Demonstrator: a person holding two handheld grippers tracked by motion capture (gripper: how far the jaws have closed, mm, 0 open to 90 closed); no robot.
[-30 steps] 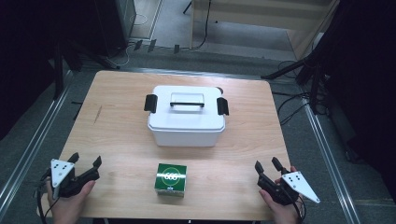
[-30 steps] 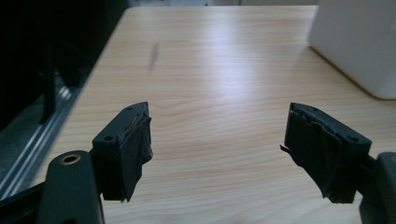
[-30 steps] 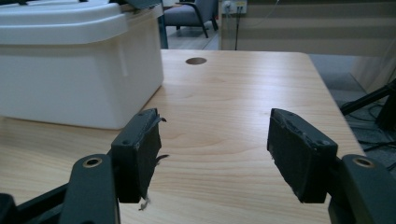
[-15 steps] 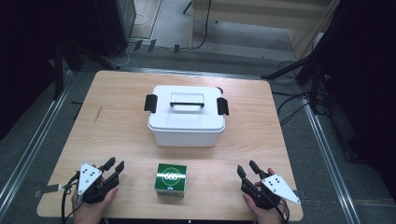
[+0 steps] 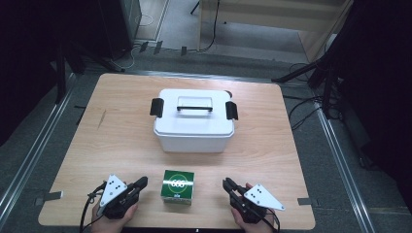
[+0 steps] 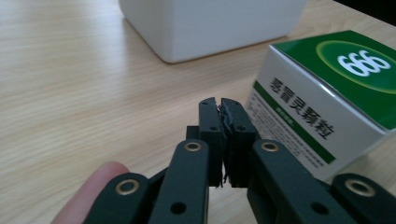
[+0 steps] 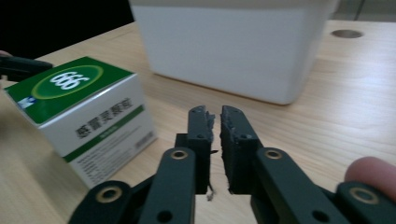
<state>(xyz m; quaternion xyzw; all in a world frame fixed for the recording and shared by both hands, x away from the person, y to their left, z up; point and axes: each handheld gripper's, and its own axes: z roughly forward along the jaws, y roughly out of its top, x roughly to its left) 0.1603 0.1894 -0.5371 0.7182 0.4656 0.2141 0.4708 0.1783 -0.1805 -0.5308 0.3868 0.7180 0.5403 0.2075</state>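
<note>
Two claws low at table [image 5: 121,126] near edge, flanking green box [image 5: 178,186]: left claw [image 5: 141,183] pressed together, empty; right claw [image 5: 227,184] just closing, nearly together, empty. White bin [image 5: 194,127] behind box.

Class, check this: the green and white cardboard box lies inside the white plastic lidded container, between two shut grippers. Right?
Not quite. The green and white cardboard box stands on the wooden table, in front of the white plastic lidded container, as the high view shows.
</note>
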